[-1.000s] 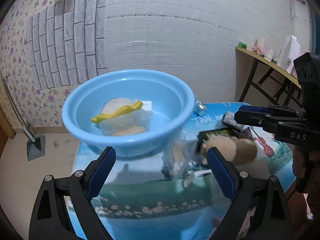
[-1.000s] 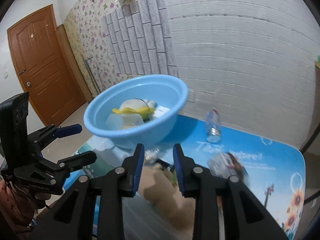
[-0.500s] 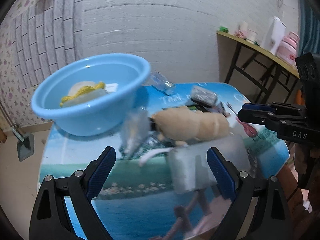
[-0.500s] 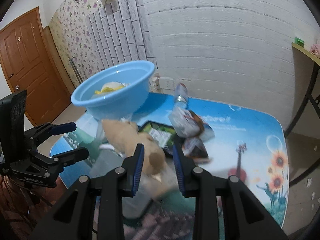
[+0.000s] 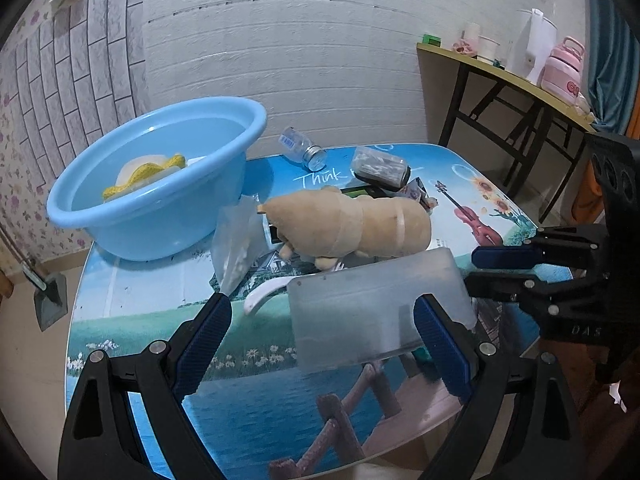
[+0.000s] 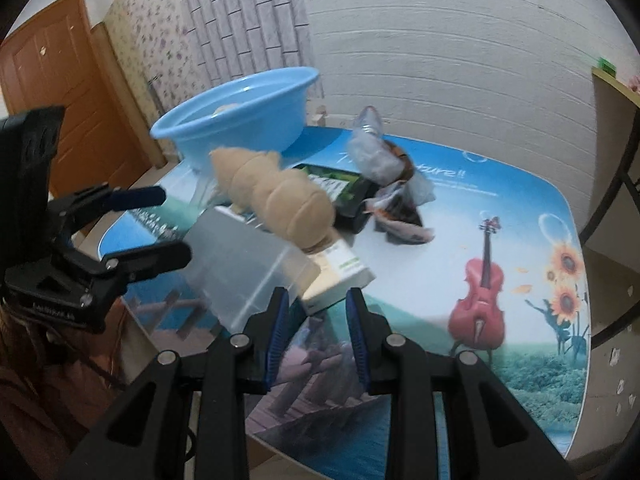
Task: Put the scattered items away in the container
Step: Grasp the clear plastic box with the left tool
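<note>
Basin (image 5: 160,184), pale blue and round, sits at the far left corner of the counter (image 5: 160,332), near the white wall; in it we see a yellow cloth (image 5: 140,172) lying against something white. Scattered things crowd the counter to its right. Closest to it a clear bag (image 5: 236,240) leans just beside the basin's wall. A tan plush (image 5: 352,224) lies on its side across a dark green packet (image 6: 340,188), and a white spoon (image 5: 264,296) shows beneath the plush's front end. Nearer us is a frosted plastic box (image 5: 372,312), touching the plush's underside in the left wrist view. A white carton (image 6: 340,276) lies just beside that box on the right. Farther back, a small glass jar (image 5: 300,148) lies tipped over near the wall, with a wrapped bundle (image 5: 380,168) beside it and crumpled wrappers (image 6: 400,216) in front of that.

Our left gripper (image 5: 320,344) hovers above the near edge of the counter with its fingers (image 5: 204,340) spread wide apart, the frosted box lying between them in view, untouched. Our right gripper (image 6: 316,328) hangs over the near edge too, its fingers (image 6: 276,332) parted by a narrow gap and holding nothing, aimed at the carton's near corner.
</note>
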`<move>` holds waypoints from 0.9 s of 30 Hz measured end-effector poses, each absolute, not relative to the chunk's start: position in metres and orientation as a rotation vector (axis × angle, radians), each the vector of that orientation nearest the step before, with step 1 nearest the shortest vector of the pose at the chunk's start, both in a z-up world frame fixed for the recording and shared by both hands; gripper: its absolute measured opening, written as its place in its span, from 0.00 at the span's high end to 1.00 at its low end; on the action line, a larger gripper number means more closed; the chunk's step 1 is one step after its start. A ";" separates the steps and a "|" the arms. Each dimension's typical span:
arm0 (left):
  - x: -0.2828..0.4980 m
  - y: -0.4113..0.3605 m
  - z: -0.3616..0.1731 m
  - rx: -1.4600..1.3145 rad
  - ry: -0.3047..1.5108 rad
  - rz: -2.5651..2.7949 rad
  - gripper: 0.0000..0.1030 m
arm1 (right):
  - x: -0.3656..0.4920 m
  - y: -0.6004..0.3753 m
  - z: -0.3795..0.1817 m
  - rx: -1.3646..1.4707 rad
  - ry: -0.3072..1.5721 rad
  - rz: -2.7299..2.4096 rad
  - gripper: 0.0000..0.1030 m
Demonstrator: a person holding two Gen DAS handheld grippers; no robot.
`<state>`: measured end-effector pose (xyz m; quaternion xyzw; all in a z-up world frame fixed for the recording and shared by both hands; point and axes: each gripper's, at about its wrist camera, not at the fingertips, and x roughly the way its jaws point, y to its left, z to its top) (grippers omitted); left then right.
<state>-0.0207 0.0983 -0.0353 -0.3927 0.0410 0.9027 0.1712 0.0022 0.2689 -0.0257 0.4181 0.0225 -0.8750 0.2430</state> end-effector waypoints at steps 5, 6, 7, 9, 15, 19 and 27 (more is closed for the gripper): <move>-0.016 0.091 -0.036 -1.120 0.107 2.565 0.10 | 0.006 0.252 -0.025 1.127 0.104 -2.338 0.71; -0.015 0.089 -0.036 -1.120 0.108 2.567 0.10 | 0.007 0.248 -0.025 1.125 0.115 -2.332 0.71; -0.014 0.087 -0.037 -1.120 0.109 2.570 0.10 | 0.006 0.244 -0.024 1.120 0.129 -2.324 0.71; -0.013 0.082 -0.038 -1.126 0.107 2.576 0.10 | 0.006 0.235 -0.024 1.115 0.146 -2.304 0.71; -0.011 0.061 -0.043 -1.162 0.054 2.596 0.10 | 0.007 0.207 -0.027 1.096 0.171 -2.183 0.71; -0.011 0.051 -0.046 -1.177 0.029 2.610 0.10 | 0.010 0.191 -0.027 1.071 0.181 -2.115 0.71; -0.014 0.058 -0.050 -1.187 -0.018 2.578 0.10 | 0.008 0.213 -0.017 1.072 0.196 -2.254 0.70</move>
